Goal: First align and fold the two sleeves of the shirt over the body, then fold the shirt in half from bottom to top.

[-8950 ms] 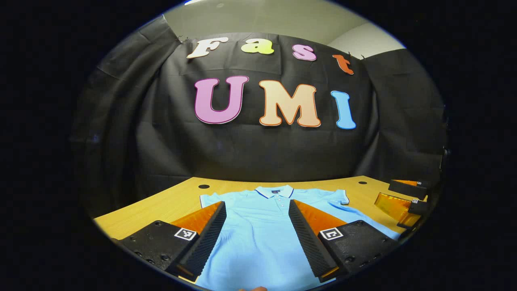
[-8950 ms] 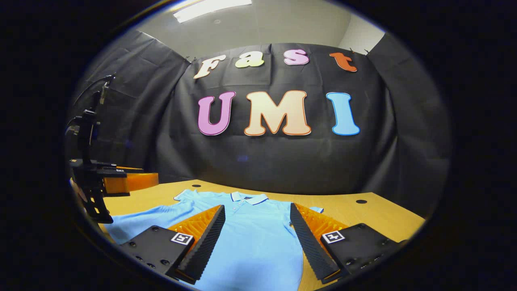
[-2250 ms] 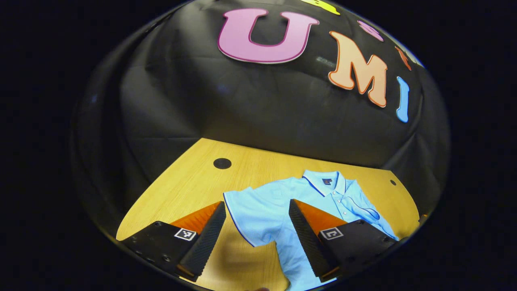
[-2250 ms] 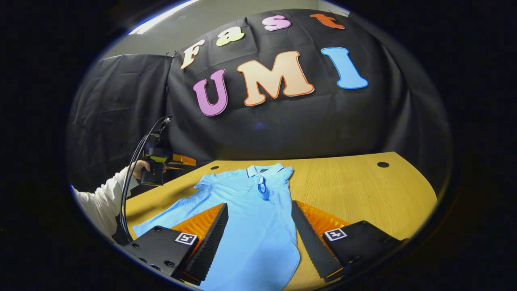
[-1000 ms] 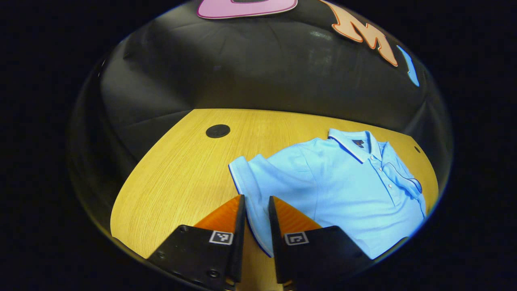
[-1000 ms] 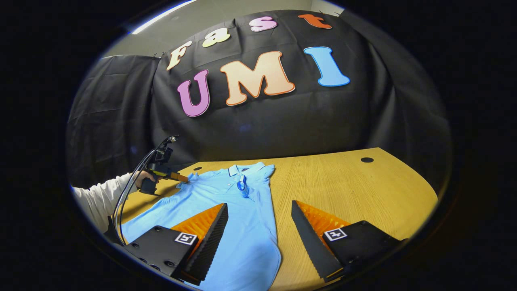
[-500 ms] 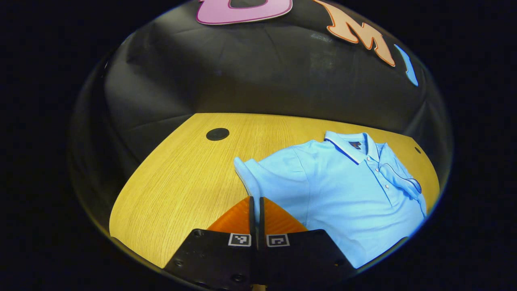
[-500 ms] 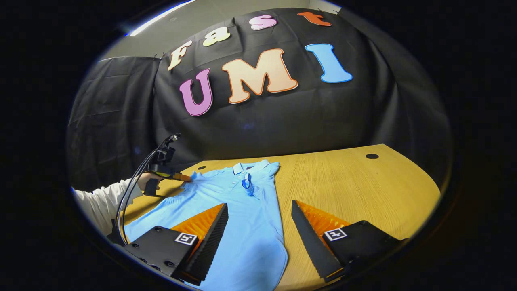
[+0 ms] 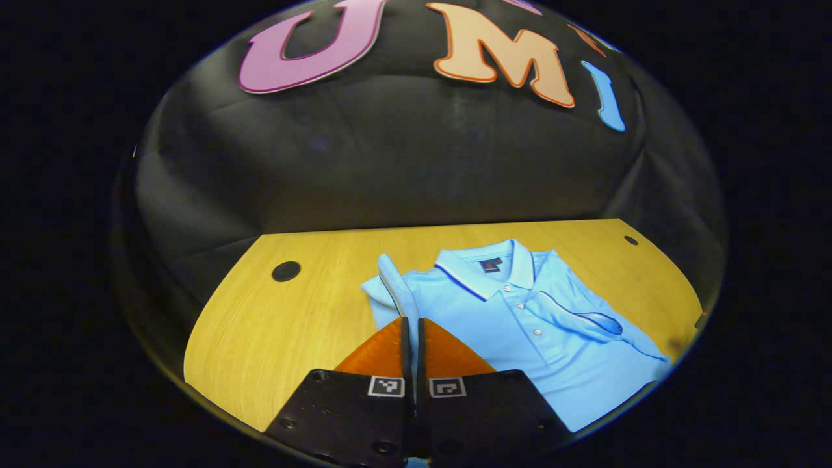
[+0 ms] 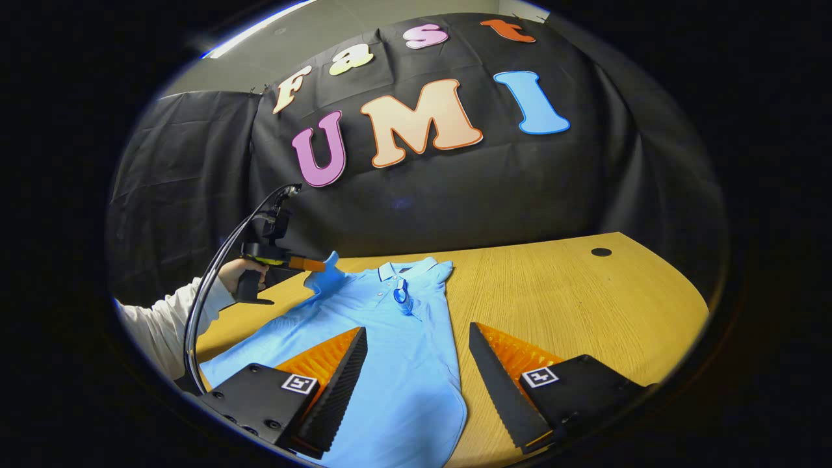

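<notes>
Light blue polo shirt (image 10: 390,351) flat on wooden table (image 10: 572,305), left gripper (image 9: 410,325) pinched closed on raised sleeve (image 9: 398,292) near the table's far edge, other sleeve (image 9: 578,318) folded across chest, right gripper (image 10: 416,370) spread wide, holding nothing.

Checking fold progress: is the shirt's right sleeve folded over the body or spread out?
Folded. The right sleeve lies across the chest of the shirt, its cuff near the button placket.
</notes>
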The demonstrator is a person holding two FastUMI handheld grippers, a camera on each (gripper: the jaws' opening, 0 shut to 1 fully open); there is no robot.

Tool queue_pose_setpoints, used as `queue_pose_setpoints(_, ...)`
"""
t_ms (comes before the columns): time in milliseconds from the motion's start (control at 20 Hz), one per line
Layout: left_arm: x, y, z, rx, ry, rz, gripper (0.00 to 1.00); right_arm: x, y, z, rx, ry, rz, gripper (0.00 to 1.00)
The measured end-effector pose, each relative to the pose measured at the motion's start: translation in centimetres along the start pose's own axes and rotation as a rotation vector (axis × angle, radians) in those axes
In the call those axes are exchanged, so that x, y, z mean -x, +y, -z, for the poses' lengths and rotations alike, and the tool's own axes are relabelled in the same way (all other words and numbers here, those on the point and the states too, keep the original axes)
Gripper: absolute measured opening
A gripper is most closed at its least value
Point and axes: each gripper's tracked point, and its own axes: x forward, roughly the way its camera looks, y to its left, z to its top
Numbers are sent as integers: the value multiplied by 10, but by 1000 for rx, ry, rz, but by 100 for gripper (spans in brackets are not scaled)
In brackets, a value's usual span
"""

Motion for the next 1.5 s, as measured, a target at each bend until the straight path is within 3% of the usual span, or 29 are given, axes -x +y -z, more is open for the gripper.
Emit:
queue_pose_setpoints(450,-38,-74,28,-69,77,89,0,0,-2,0,-4,-2,7,98)
queue_pose_setpoints(650,-31,-75,42,-109,95,82,13,-1,-3,4,9,15,12,98)
queue_pose_setpoints(850,18,-77,43,-76,58,88,92,-3,1,10,25,39,-3,98)
queue_pose_setpoints(900,39,-80,42,-63,43,98,98,-4,0,11,37,45,2,98)
queue_pose_setpoints(1150,131,-73,57,-47,-25,105,97,8,3,26,109,79,32,98)
queue_pose_setpoints(1500,245,-48,119,-25,-48,51,97,60,18,38,140,85,23,98)
